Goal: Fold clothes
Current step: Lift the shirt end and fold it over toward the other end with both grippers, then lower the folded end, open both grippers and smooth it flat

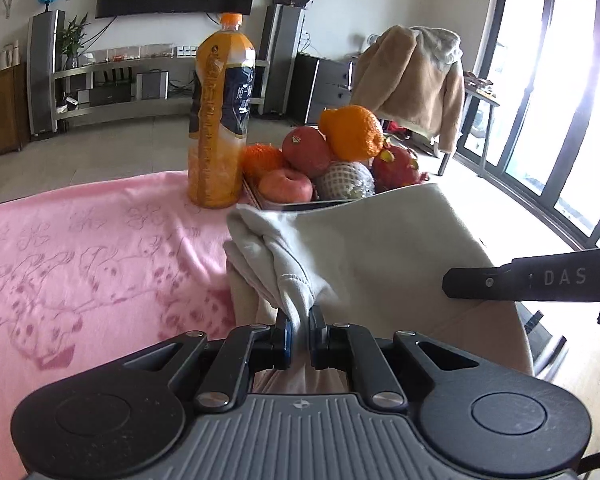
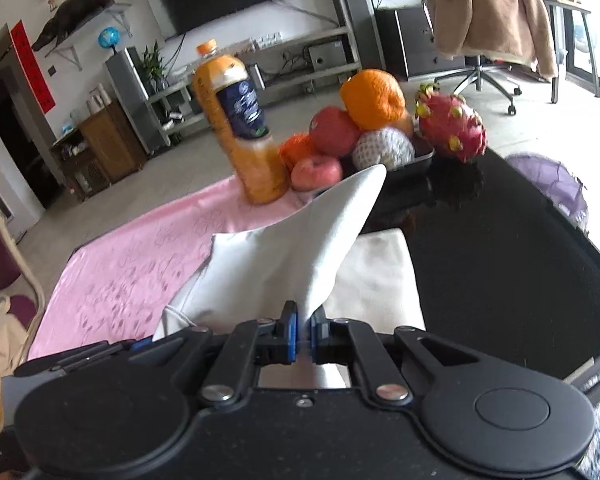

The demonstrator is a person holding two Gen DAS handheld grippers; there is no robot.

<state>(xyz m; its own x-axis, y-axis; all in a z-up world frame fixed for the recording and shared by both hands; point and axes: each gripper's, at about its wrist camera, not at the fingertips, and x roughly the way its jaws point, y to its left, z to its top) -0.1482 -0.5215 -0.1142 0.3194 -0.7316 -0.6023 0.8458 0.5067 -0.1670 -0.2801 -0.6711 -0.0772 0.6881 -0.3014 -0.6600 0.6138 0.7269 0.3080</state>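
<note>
L wrist view: left hand-held gripper pinches a bunched corner of the cream garment, cloth running fwd-right toward the right hand-held gripper; R wrist view: right hand-held gripper clamps a raised fold of the garment, rest lying ahead-left on the pink-clothed desk.

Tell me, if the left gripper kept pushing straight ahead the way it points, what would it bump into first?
Probably only the white garment that the left gripper already pinches. Beyond it, roughly in line, sits the fruit tray; depth is hard to judge.
</note>
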